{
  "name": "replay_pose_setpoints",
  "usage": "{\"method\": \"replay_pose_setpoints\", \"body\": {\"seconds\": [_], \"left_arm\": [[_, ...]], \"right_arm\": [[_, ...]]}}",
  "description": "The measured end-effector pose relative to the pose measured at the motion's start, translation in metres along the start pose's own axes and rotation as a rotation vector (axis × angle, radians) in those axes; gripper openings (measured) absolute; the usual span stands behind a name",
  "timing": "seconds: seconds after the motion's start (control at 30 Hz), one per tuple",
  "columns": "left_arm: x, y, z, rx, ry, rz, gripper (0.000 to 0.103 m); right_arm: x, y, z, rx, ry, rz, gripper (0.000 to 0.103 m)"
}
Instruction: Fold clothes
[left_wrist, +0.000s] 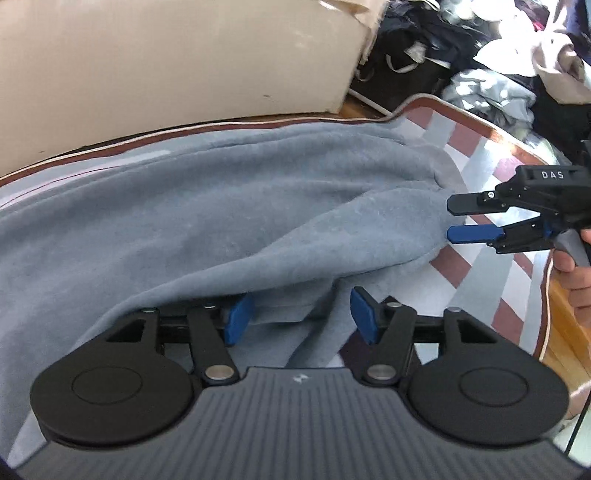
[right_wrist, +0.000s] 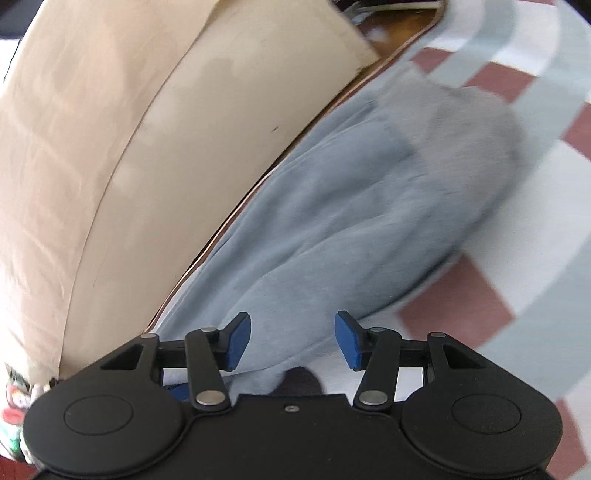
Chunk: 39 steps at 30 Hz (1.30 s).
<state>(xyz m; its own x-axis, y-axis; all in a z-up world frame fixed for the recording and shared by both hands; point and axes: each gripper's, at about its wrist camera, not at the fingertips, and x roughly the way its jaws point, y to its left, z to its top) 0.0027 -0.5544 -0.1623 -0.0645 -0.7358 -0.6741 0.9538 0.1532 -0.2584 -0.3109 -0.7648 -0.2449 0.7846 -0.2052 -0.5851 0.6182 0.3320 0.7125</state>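
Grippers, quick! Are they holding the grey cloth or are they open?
Left gripper: open, grey garment between its fingers, not pinched.
Right gripper: open above the same garment, holding nothing.

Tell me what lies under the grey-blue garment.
The grey-blue garment lies on a checked cloth of red-brown, white and pale grey squares, which shows along its right side. How the pattern runs beneath the fabric, and anything else under there, is covered.
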Motion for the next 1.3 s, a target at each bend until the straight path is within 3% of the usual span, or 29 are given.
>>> {"method": "replay_pose_setpoints", "body": {"seconds": [0.03,0.13,0.23,0.3,0.37,0.47,0.6,0.67,0.87,1.0,1.1,1.2,1.27,1.3], "left_arm": [[0.005,-0.006,0.0,0.031,0.006,0.014,0.066],[0.016,-0.025,-0.004,0.14,0.06,0.071,0.067],[0.018,-0.04,-0.008,0.248,0.195,0.097,0.067],[0.017,-0.042,-0.013,0.263,0.253,0.151,0.067],[0.011,-0.037,-0.015,0.223,0.229,0.154,0.067],[-0.002,-0.021,-0.012,0.126,0.133,0.115,0.064],[-0.01,0.001,0.0,-0.02,-0.027,-0.08,0.069],[0.004,0.008,0.007,-0.074,0.007,-0.129,0.071],[0.012,-0.016,0.004,0.15,0.173,-0.072,0.07],[0.002,-0.004,-0.008,0.128,0.24,-0.013,0.068],[-0.02,0.021,-0.007,0.022,0.192,0.0,0.069],[-0.028,0.045,-0.007,-0.073,0.171,-0.021,0.069],[-0.026,0.058,-0.008,-0.136,0.154,-0.046,0.069],[-0.025,0.063,-0.009,-0.178,0.129,-0.062,0.069]], "right_arm": [[-0.003,-0.004,0.0,0.007,-0.006,-0.005,0.056],[-0.009,-0.013,-0.001,0.021,-0.018,-0.021,0.056],[-0.014,-0.017,-0.003,0.029,-0.025,-0.022,0.056],[-0.014,-0.018,-0.007,0.027,-0.022,-0.025,0.056],[-0.012,-0.018,-0.01,0.024,-0.019,-0.033,0.056],[-0.006,-0.015,-0.014,0.028,-0.015,-0.02,0.056],[0.0,-0.003,-0.015,-0.041,-0.018,-0.023,0.056],[0.004,0.001,-0.014,-0.042,-0.017,-0.014,0.056],[0.01,0.001,-0.01,0.014,-0.021,0.005,0.056],[0.011,-0.001,-0.013,0.012,0.003,0.013,0.056],[-0.008,0.002,-0.026,-0.091,-0.011,0.016,0.055],[-0.013,0.034,-0.044,-0.304,-0.023,-0.008,0.042],[-0.006,0.061,-0.058,-0.453,0.005,-0.001,0.02],[0.0,0.075,-0.066,-0.524,0.026,0.006,0.018]]}}
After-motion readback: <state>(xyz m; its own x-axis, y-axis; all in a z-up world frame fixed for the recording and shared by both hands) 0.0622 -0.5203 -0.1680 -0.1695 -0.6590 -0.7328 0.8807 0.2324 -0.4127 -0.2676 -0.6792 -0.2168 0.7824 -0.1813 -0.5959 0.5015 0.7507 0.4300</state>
